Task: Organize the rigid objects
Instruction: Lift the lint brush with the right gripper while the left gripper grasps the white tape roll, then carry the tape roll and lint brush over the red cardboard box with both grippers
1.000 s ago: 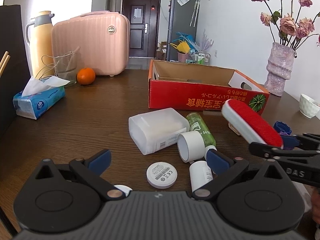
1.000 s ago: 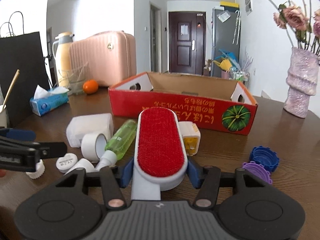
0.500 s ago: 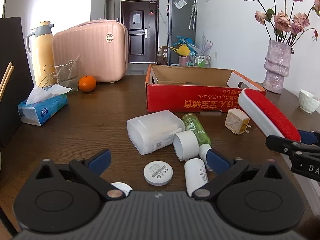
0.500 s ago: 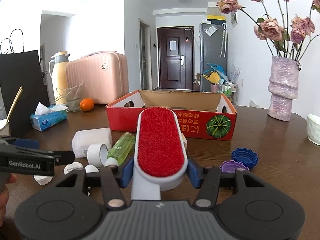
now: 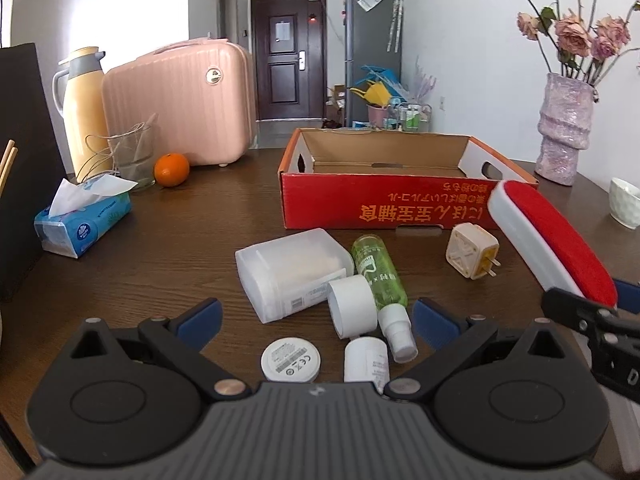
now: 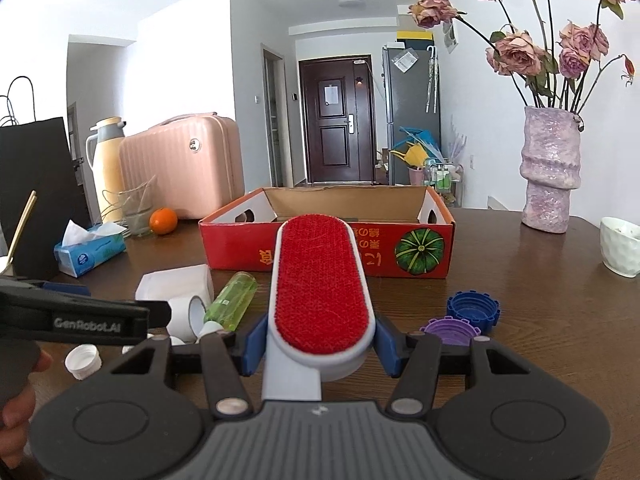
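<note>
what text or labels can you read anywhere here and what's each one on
"GenRobot.AI": on the side of the left tool, seen from the right wrist.
"CE" mark: on the round white puck; its other print is too small to read.
Yellow East Asian characters, upside down: on the red cardboard box; I cannot read them reliably.
Label print on the green spray bottle, the white box and the small white bottle: too small to read.

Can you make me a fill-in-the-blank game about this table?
1. The right claw holds a brush with a ___ pad.
2. The left claw is ___ and holds nothing.
3. The green bottle is ___ on the table.
4. The orange sits beside the ___ suitcase.

Answers: red, open, lying, pink
</note>
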